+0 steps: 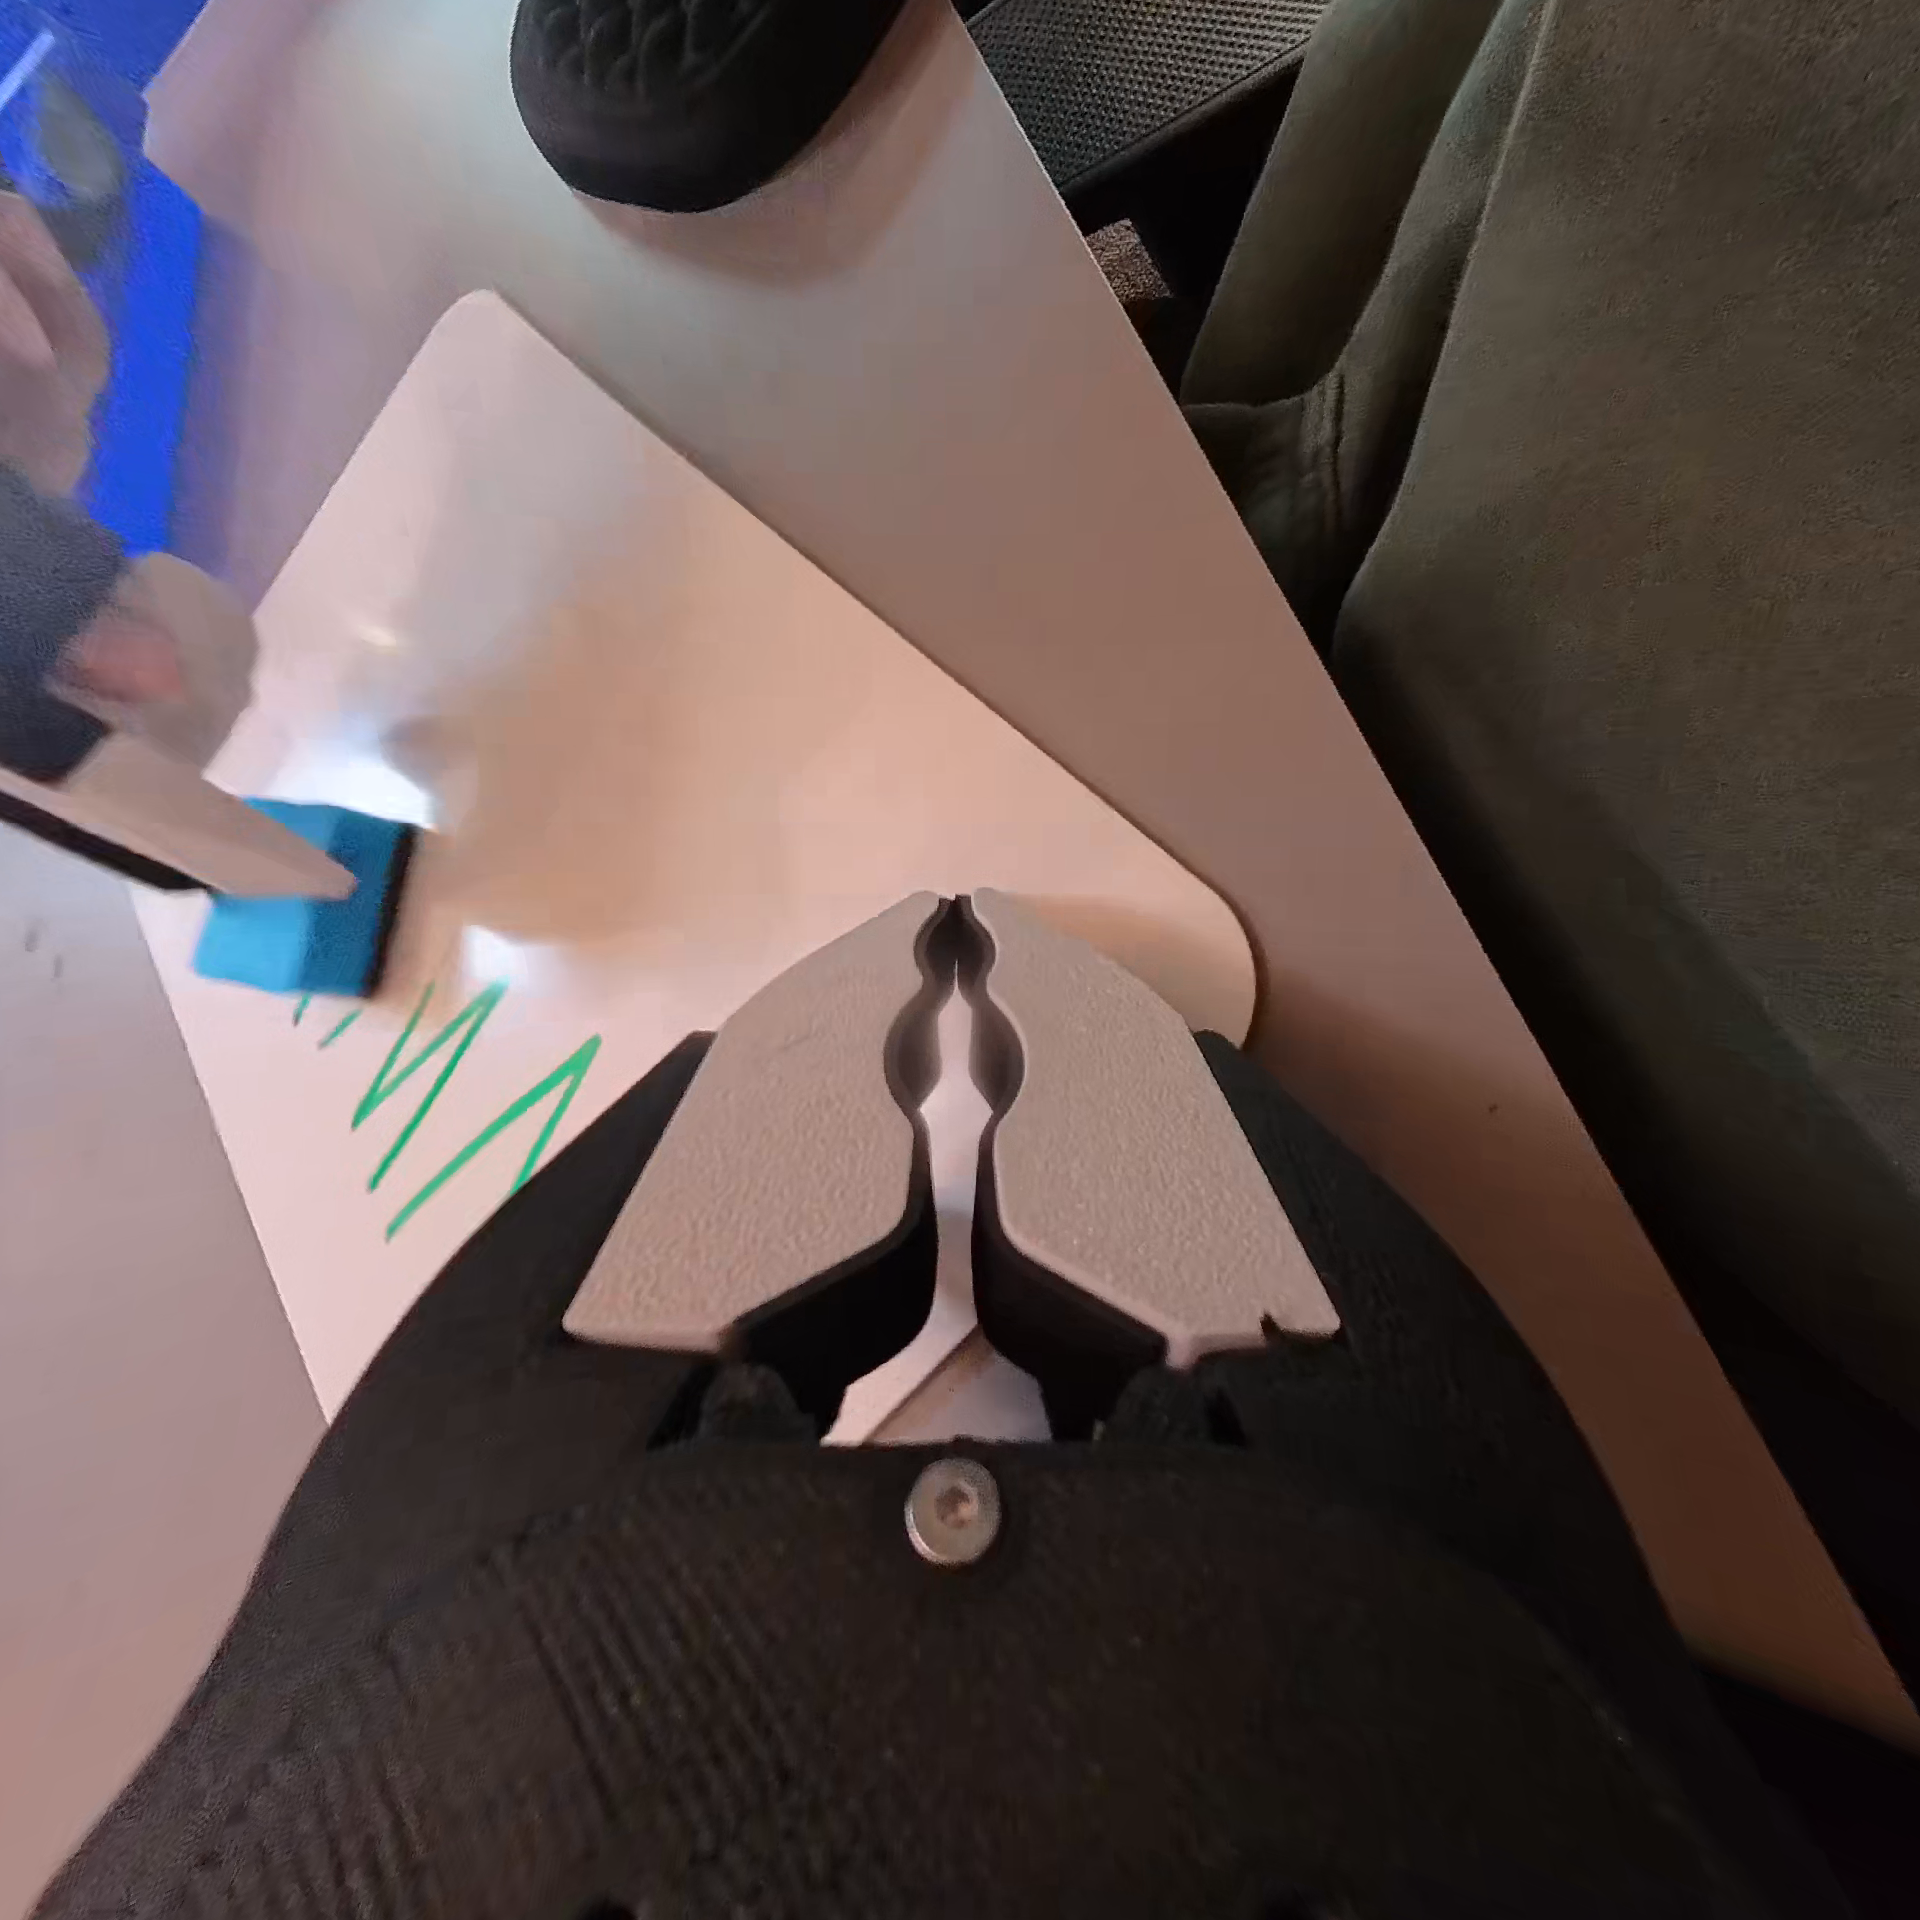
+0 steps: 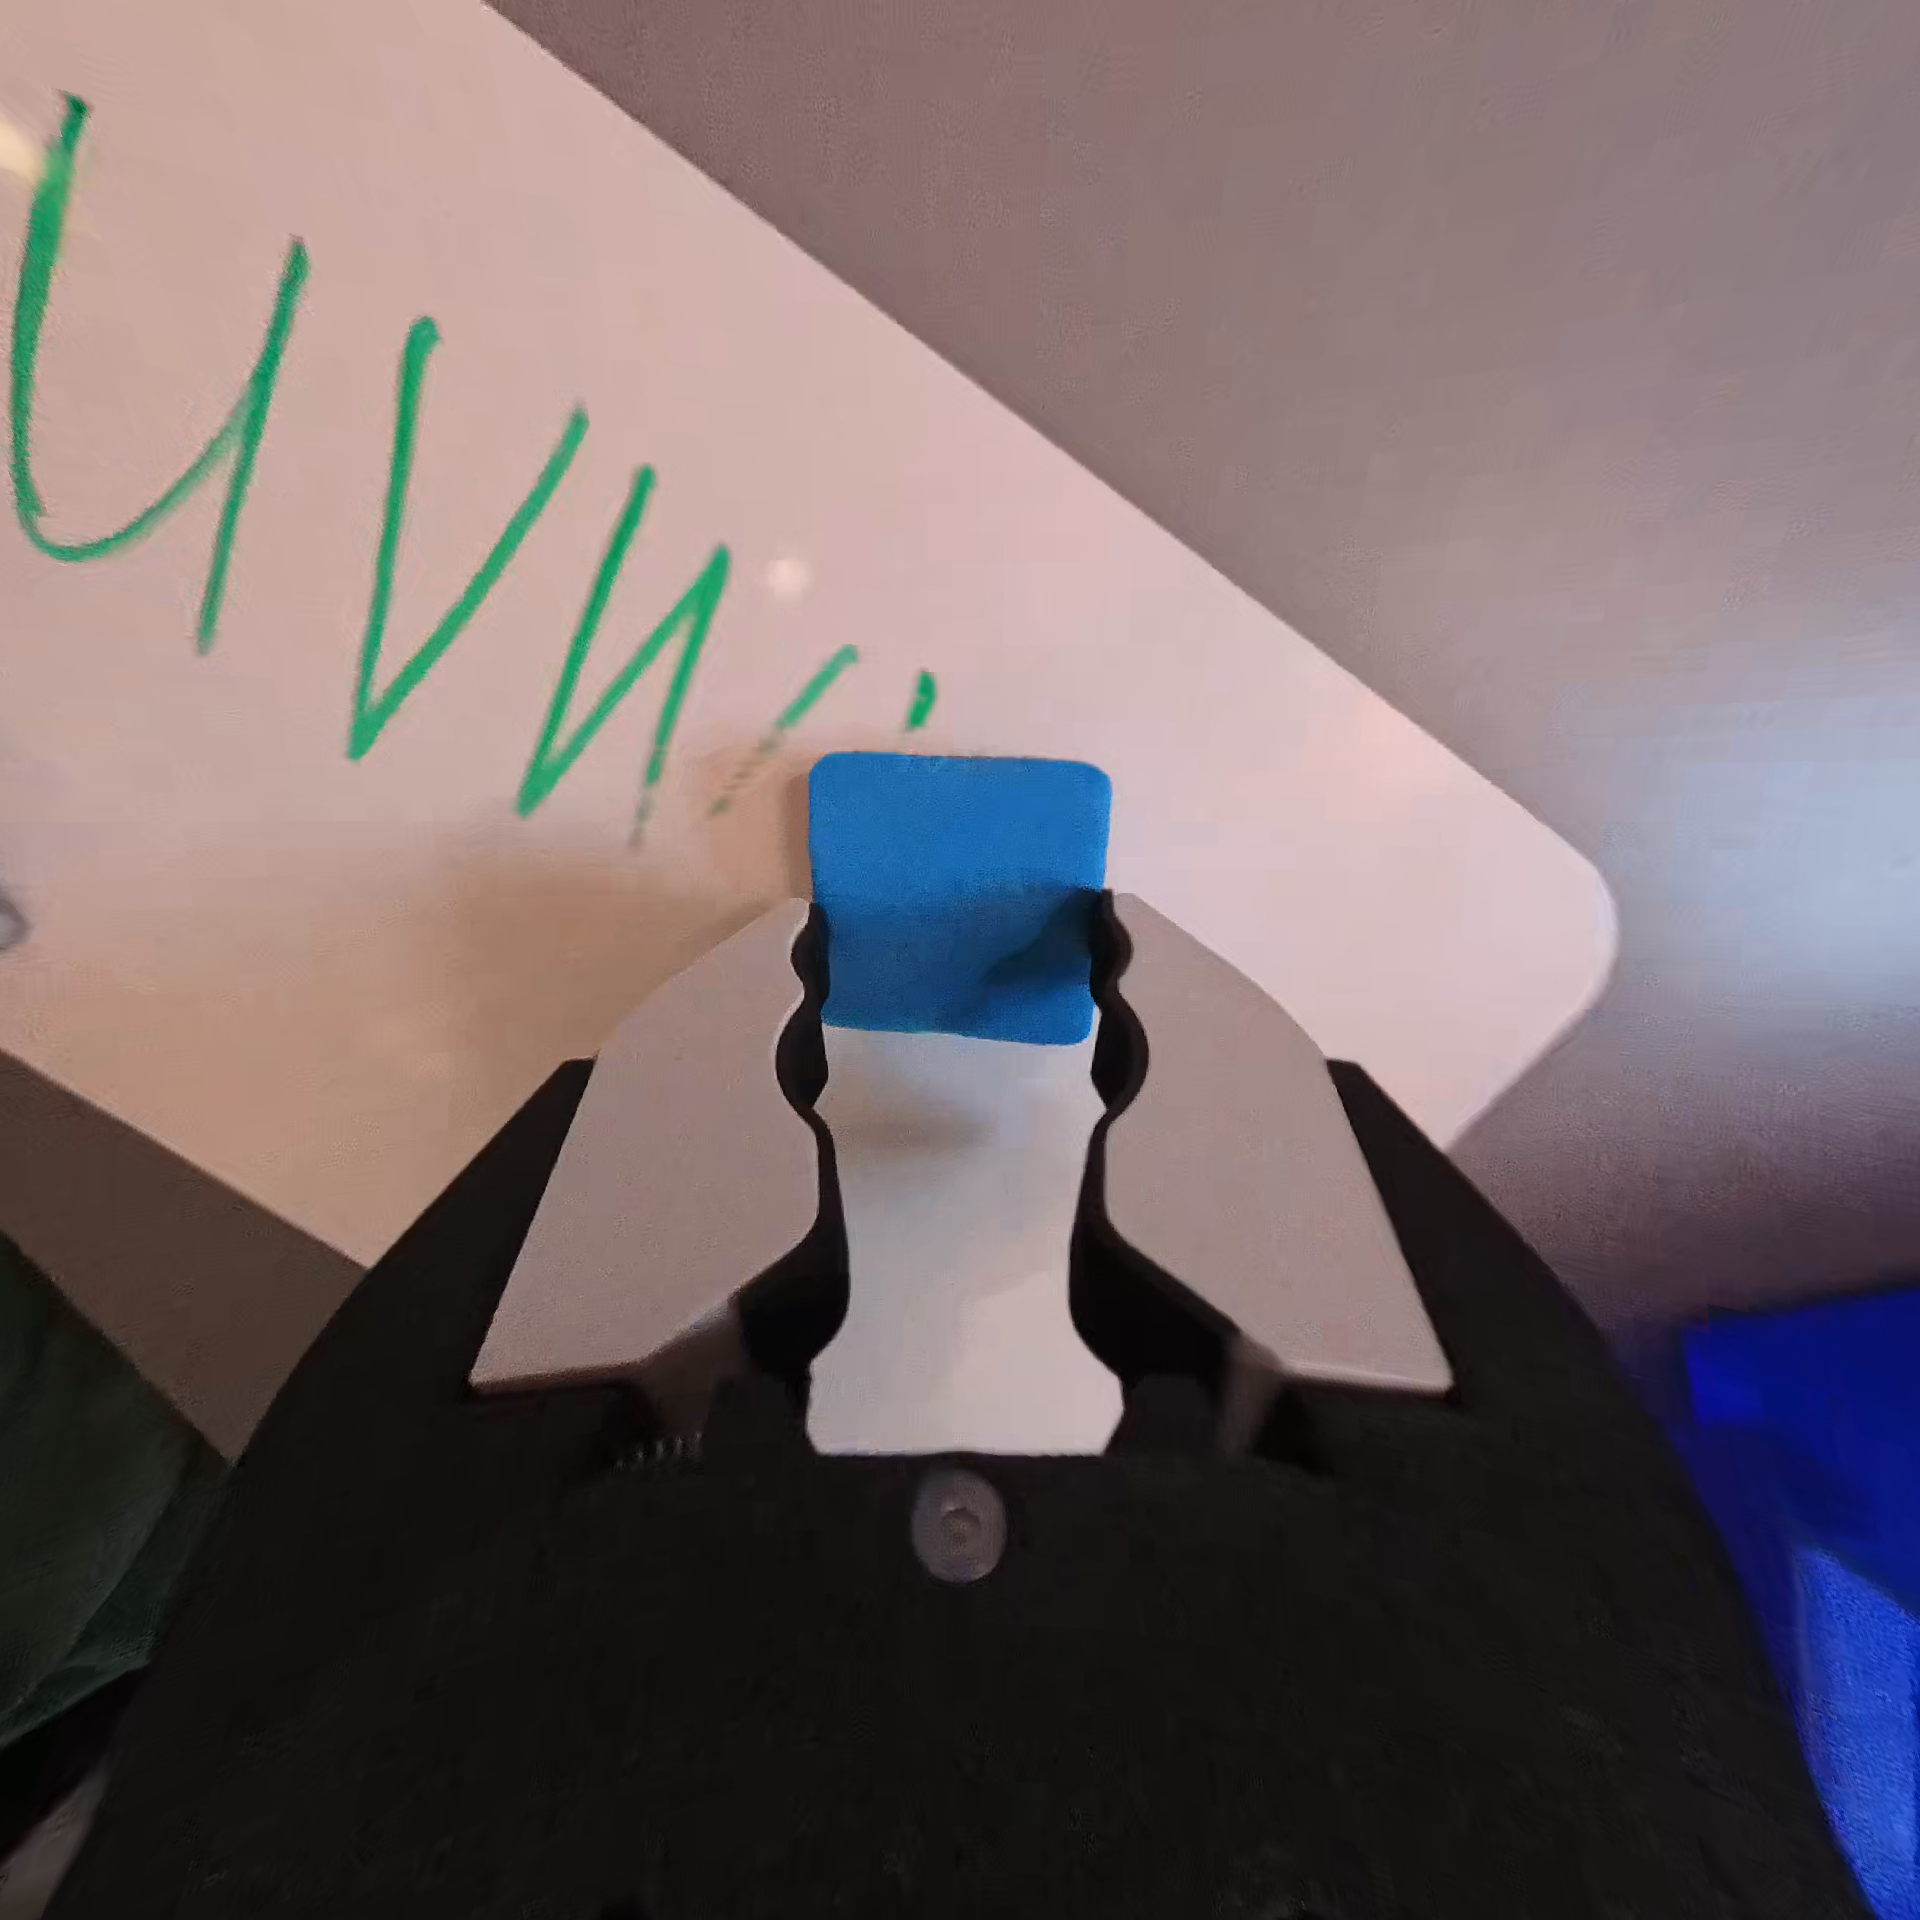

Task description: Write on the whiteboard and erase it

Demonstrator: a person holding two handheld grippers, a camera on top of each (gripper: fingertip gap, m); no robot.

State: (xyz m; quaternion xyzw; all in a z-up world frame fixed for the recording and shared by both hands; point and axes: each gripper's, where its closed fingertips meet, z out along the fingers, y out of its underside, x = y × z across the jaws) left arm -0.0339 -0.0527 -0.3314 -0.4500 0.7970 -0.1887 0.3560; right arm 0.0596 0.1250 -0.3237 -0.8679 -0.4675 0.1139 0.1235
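Now the right claw (image 2: pixel 956 935) clamps the blue eraser (image 2: pixel 956 883), felt down, wiping green scribbles (image 2: pixel 416 540) ahead on the whiteboard (image 2: pixel 1299 810); left claw (image 1: pixel 961 914) rests together, empty, steadying its corner.

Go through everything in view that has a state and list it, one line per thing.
Blue foam eraser: gripped, pressed on the board at the scribble's end.
White whiteboard: flat on the table, partly wiped.
Green marker scribble: mostly intact, smeared next to the eraser.
Right gripper: shut on the eraser.
Left gripper: shut, empty, over the board's corner.
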